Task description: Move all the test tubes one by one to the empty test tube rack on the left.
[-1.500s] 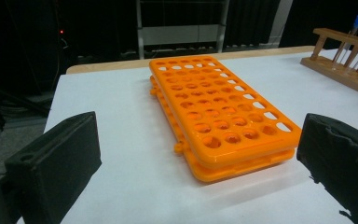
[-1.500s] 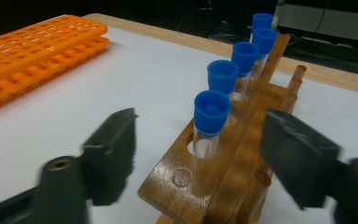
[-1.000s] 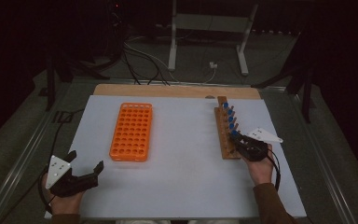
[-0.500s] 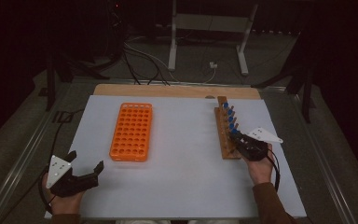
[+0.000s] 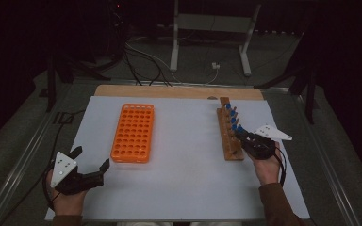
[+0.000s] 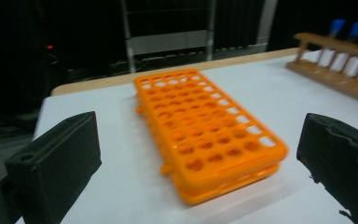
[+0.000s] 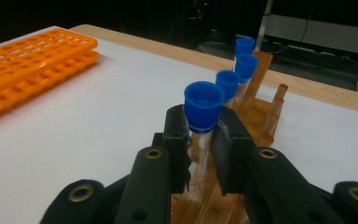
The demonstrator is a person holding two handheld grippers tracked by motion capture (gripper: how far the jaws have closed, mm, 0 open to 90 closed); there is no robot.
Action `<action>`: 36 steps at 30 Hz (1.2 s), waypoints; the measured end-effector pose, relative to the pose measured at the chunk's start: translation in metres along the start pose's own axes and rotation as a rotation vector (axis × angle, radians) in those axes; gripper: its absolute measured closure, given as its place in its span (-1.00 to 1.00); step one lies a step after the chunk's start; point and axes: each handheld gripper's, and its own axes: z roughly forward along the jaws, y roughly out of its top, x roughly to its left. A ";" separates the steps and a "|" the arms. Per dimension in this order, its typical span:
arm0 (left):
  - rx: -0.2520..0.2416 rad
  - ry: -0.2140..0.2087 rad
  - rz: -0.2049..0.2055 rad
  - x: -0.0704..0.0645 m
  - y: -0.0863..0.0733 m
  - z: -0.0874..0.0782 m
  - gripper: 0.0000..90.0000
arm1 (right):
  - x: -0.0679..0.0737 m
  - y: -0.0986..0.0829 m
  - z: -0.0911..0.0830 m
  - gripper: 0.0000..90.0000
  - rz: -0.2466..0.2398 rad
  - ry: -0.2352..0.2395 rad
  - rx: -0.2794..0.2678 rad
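- High view: The white table surface (image 5: 184, 183) is seen with an orange tube rack (image 5: 133, 133) left of centre and a wooden rack (image 5: 229, 134) right of centre, well apart. The left gripper (image 5: 90, 160) is held near the table's near-left corner, jaws spread and holding nothing. The right gripper (image 5: 243, 138) is placed against the near end of the wooden rack, at the nearest of the blue-capped tubes (image 5: 232, 118).
- Left gripper view: The orange tube rack (image 6: 205, 133) is seen between the two separated jaws, farther off and untouched. All visible holes are empty.
- Right gripper view: The right gripper (image 7: 200, 140) is clamped on the nearest tube (image 7: 203, 109) just below its blue cap, the tube standing in the wooden rack (image 7: 256, 100).
- Risk, judged: If the tube is drawn out at a slant, binding in the rack hole may be caused, and the wooden rack may be lifted or tipped, disturbing the remaining tubes. A grip this close under the cap may allow slipping.
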 end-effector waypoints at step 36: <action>-0.064 -0.280 0.009 -0.048 0.056 0.060 -0.89 | 0.044 0.057 0.002 0.71 -0.067 0.152 -0.058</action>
